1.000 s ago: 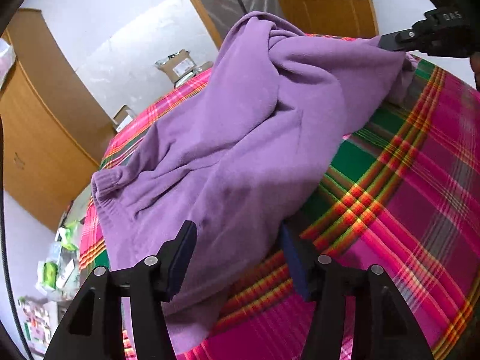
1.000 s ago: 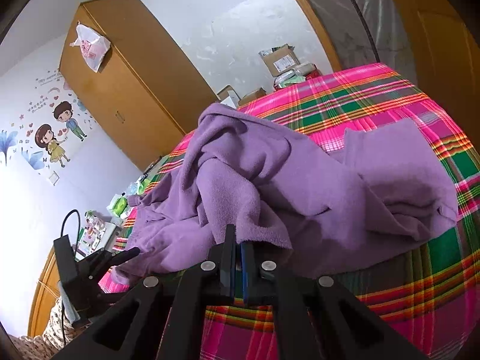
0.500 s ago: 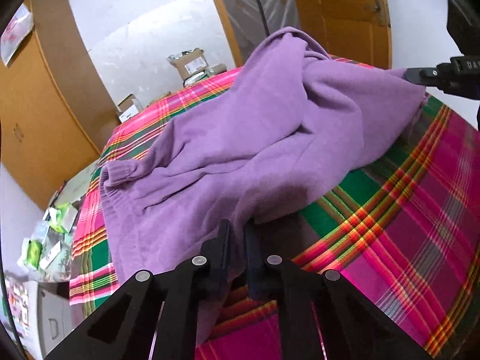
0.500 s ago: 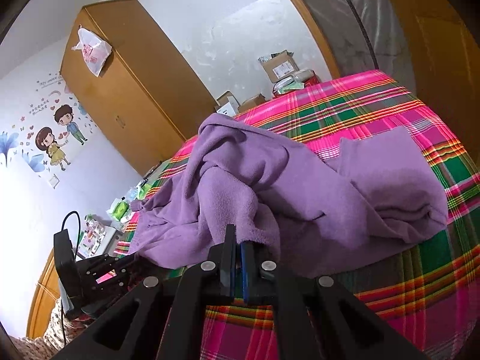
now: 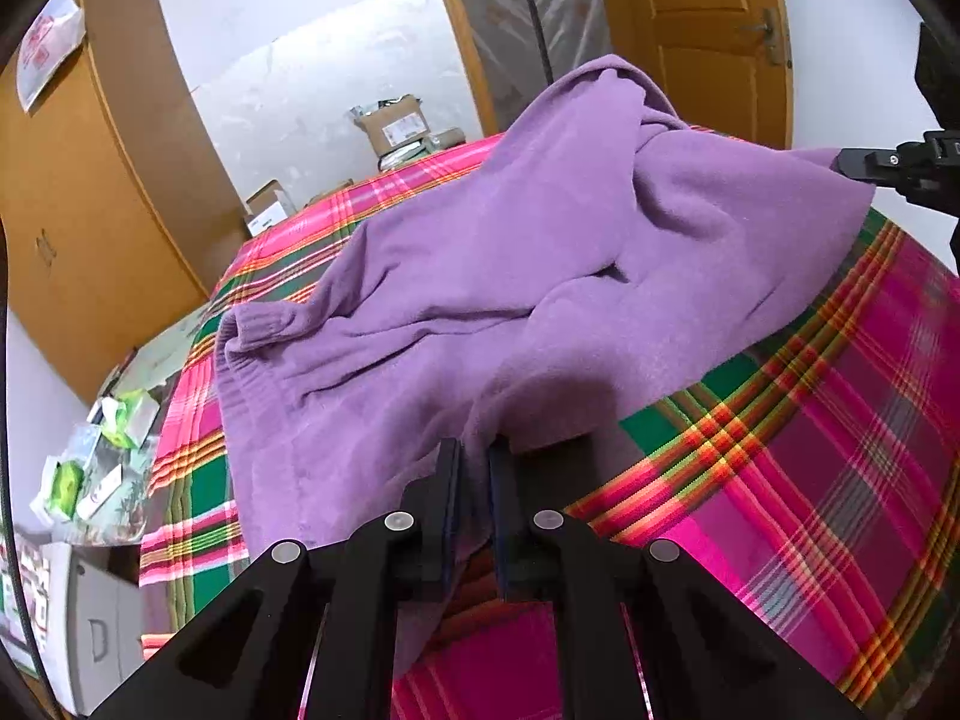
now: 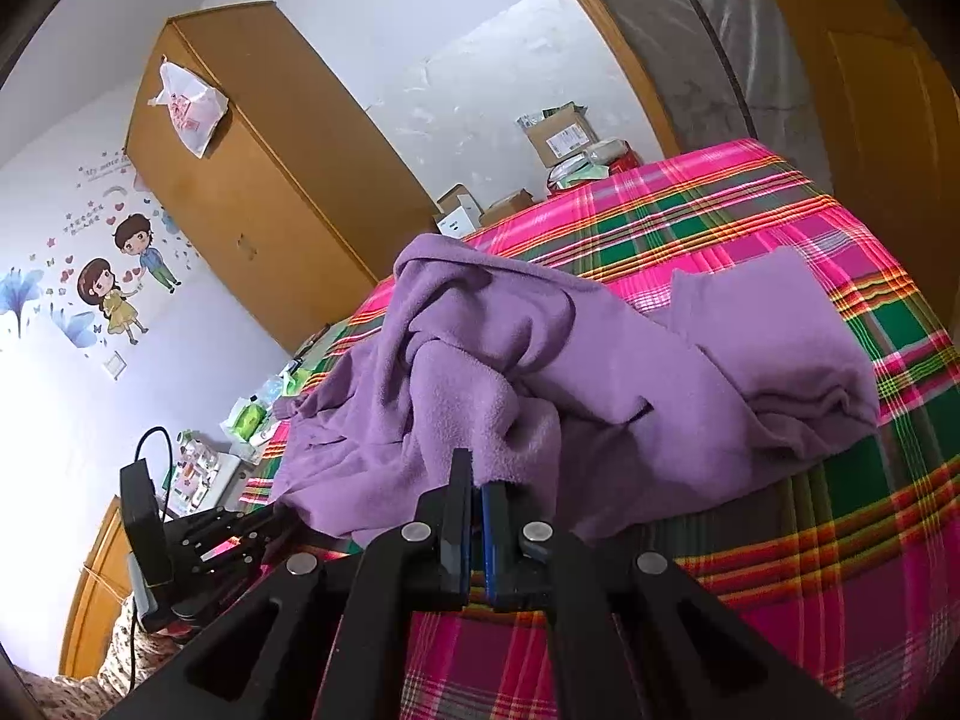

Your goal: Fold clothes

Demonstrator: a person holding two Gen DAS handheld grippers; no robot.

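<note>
A purple fleece garment (image 5: 540, 276) lies rumpled on the pink and green plaid bed cover (image 5: 840, 450). My left gripper (image 5: 474, 456) is shut on the garment's near edge, with cloth pinched between its pads. In the right wrist view the same purple garment (image 6: 600, 360) is heaped up, and my right gripper (image 6: 477, 480) is shut on a fold of it. The right gripper (image 5: 852, 165) also shows at the far right of the left wrist view, holding a corner of the cloth. The left gripper (image 6: 264, 525) appears low at the left of the right wrist view.
A tall wooden wardrobe (image 6: 258, 192) stands beyond the bed, with a plastic bag (image 6: 192, 108) on top. Cardboard boxes (image 5: 396, 126) sit past the far edge. A wooden door (image 5: 708, 30) is at the back right. Small packets (image 5: 90, 462) lie on a side unit at left.
My left gripper went from open to shut on the garment's near edge and has lifted it. The right gripper stayed shut on its fold and rose slightly.
</note>
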